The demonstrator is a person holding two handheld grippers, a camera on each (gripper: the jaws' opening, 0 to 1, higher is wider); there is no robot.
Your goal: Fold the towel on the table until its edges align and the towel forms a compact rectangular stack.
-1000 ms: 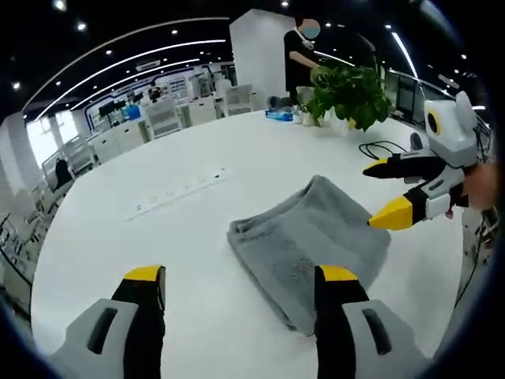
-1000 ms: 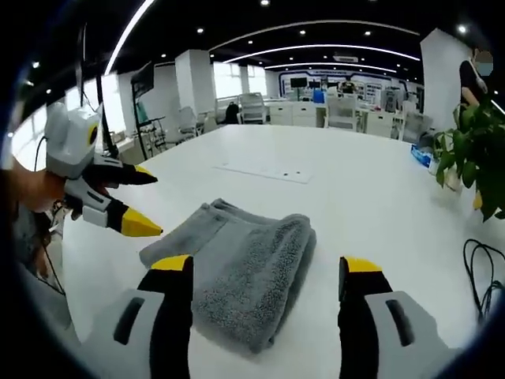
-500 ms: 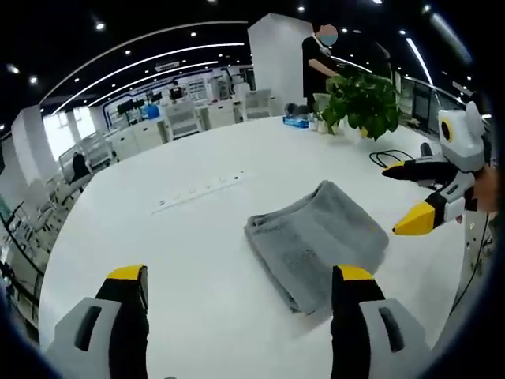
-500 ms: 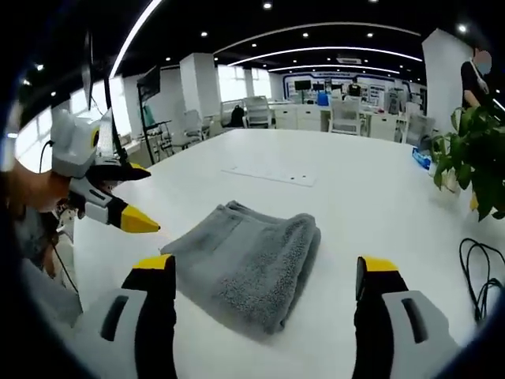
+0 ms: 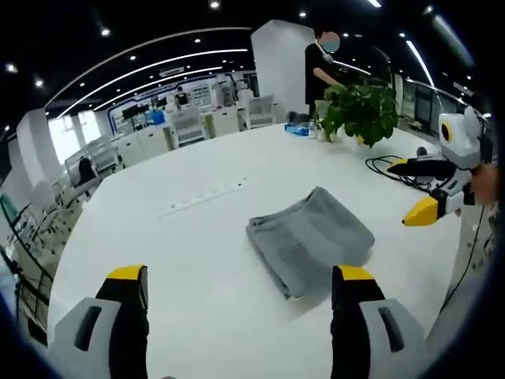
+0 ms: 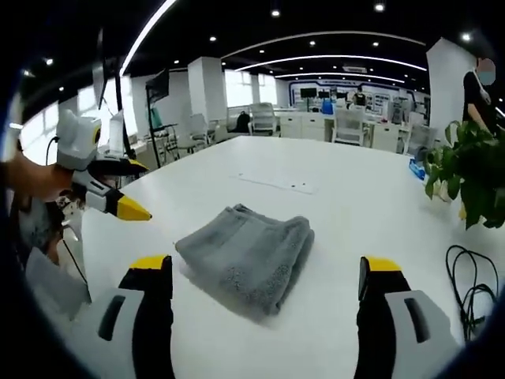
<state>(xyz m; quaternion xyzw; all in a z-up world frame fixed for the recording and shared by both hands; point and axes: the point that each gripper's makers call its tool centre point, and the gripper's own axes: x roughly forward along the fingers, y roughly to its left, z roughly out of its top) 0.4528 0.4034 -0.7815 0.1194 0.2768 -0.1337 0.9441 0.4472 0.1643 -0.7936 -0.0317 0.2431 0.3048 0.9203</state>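
A grey towel (image 5: 309,240) lies folded into a compact rectangular stack on the white table (image 5: 197,260); it also lies mid-table in the right gripper view as the same grey towel (image 6: 246,254). My left gripper (image 5: 237,276) is open, held back from the towel with nothing between its yellow-tipped jaws. My right gripper (image 6: 267,267) is open too, pulled back from the towel. The right gripper (image 5: 417,189) enters the left gripper view from the right, apart from the towel. In the right gripper view the left gripper (image 6: 130,189) hangs at the left, off the towel.
A potted plant (image 5: 359,110) stands at the table's far edge with a person (image 5: 322,71) behind it. A black cable (image 6: 472,276) lies on the table near the plant (image 6: 467,170). A flush socket strip (image 5: 201,197) runs across the tabletop. Office desks and chairs fill the background.
Both grippers have drawn back and away from the folded towel, so it looks smaller in both views. The towel itself has stayed flat and unmoved.
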